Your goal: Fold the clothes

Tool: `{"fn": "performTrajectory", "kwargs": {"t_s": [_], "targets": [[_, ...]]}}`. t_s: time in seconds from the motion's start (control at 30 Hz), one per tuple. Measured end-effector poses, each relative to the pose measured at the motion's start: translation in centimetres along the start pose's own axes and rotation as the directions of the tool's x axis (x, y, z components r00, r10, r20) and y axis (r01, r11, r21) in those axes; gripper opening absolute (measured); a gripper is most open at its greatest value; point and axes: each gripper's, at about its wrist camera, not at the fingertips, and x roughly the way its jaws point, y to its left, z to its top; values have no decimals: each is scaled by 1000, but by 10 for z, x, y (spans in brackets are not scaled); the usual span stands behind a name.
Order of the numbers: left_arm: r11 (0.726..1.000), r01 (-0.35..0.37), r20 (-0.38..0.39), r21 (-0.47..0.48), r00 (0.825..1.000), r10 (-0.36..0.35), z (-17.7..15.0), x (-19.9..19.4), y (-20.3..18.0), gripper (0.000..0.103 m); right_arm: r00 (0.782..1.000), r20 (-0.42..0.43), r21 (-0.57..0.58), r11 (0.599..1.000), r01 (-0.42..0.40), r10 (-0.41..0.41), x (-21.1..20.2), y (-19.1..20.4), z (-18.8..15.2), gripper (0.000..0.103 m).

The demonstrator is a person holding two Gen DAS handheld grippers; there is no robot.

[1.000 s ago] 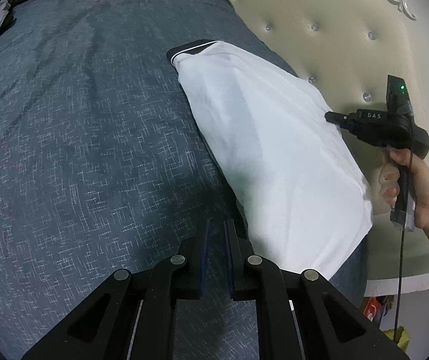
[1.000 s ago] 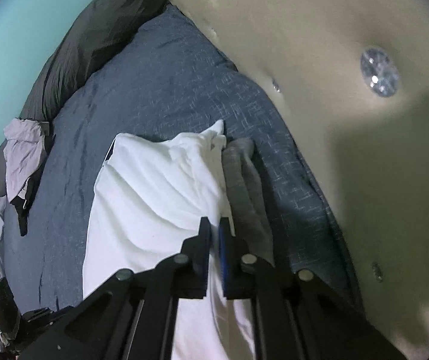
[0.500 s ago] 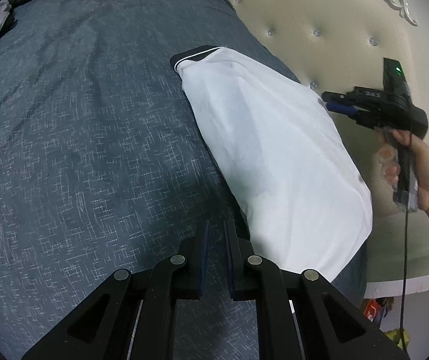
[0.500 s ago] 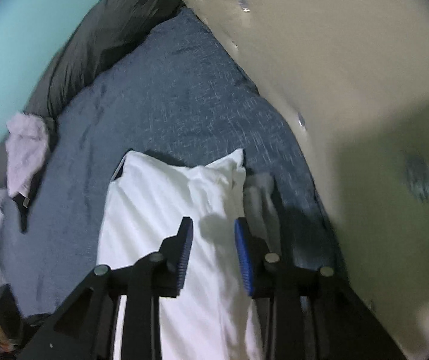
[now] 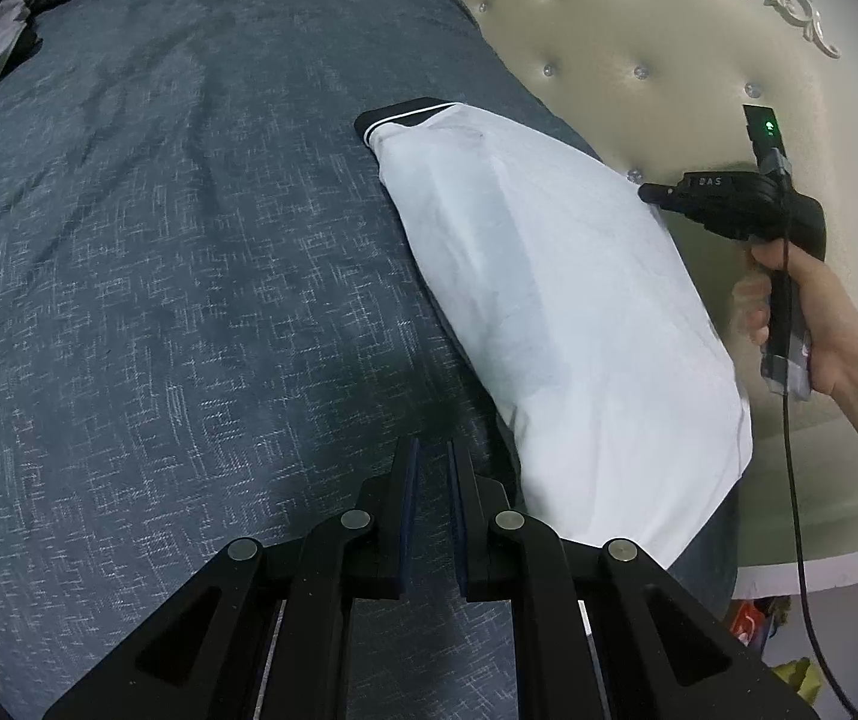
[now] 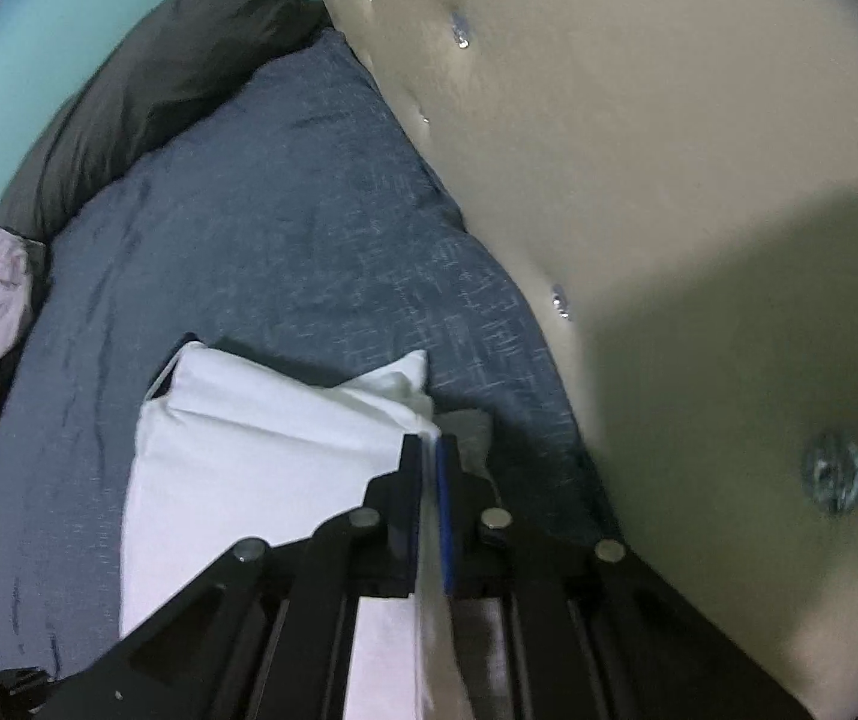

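**Right hand-held gripper pinches the shirt's far edge**

On the left, the left hand-held gripper (image 5: 429, 480) hangs over the blue-grey bedspread (image 5: 189, 300), its jaws nearly pressed together with nothing between them. Just beside it lies the white shirt (image 5: 561, 312), partly folded along the bed's right side, its dark-trimmed end pointing away. Further right, by the tufted headboard (image 5: 639, 30), the right hand-held gripper (image 6: 429, 450) is clamped on a thin layer at the shirt's edge. That bite looks shallow: a quick pull could slip the fabric free, or drag the folded shirt crooked.
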Motion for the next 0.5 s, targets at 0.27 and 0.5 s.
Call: {"fn": "performTrajectory", "kwargs": {"t_s": [0.27,0.5], "targets": [[1000,10,-6,1,1000,-10,-3,-1,0,10,1000,-6,27,1000,2,-1,1,-5,-4,6],[1000,28,-17,13,999,-28,-8,-4,-6,10,997,34,50,996,-68,67,-40,-17,-18,18]]}}
